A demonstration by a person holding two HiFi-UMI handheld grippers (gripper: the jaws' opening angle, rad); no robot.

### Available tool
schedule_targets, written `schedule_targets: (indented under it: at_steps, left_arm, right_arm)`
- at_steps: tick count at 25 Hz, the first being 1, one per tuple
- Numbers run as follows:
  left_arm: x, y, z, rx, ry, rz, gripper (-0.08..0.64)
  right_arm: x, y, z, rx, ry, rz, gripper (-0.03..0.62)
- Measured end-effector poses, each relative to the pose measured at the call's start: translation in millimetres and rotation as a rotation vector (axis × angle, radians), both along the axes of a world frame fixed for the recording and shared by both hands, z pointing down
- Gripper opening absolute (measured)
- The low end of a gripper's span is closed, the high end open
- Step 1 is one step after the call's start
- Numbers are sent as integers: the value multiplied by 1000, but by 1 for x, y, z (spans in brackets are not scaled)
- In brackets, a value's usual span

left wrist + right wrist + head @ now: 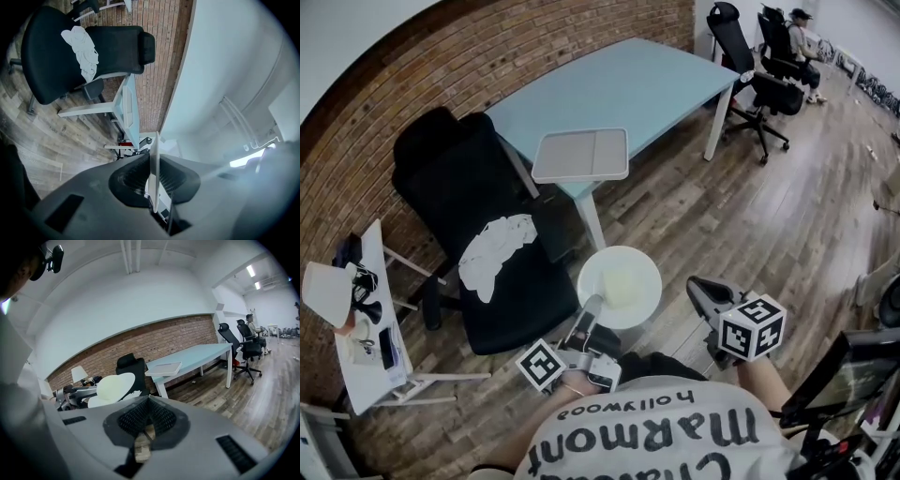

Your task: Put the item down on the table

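The left tool grips the near rim of the plate; the counter lies well ahead, beyond the plate. The right tool, closed and empty, hangs right of the plate.

Round white plate, roughly level, rim in left claw

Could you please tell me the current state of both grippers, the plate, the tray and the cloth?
left gripper: shut on the plate's rim.
right gripper: shut, nothing between its jaws.
plate: held in the air, not yet on the table.
tray: empty, flat on the table's corner.
cloth: crumpled on the black chair.
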State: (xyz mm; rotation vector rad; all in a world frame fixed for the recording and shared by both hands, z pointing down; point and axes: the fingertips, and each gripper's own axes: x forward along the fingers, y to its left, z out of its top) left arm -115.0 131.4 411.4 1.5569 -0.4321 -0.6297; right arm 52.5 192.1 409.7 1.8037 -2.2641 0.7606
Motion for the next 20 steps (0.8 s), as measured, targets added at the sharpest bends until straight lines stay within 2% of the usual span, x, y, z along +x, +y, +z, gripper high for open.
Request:
schedule_targets:
  at_steps: [7, 11, 14, 20]
  left_arm:
    - [11, -14, 1, 83, -45, 13, 29]
    - [18, -33, 16, 12, -6, 31, 29]
    - [14, -55, 28, -36, -12, 22, 29]
    - [21, -102, 28, -51, -18, 33, 29]
  right_arm:
    - [3, -8, 25, -68, 5, -11, 11]
    - [9, -27, 36, -97, -15, 11, 11]
    - [9, -47, 40, -111, -23, 14, 11]
    - [16, -90, 42, -122, -46, 38, 11]
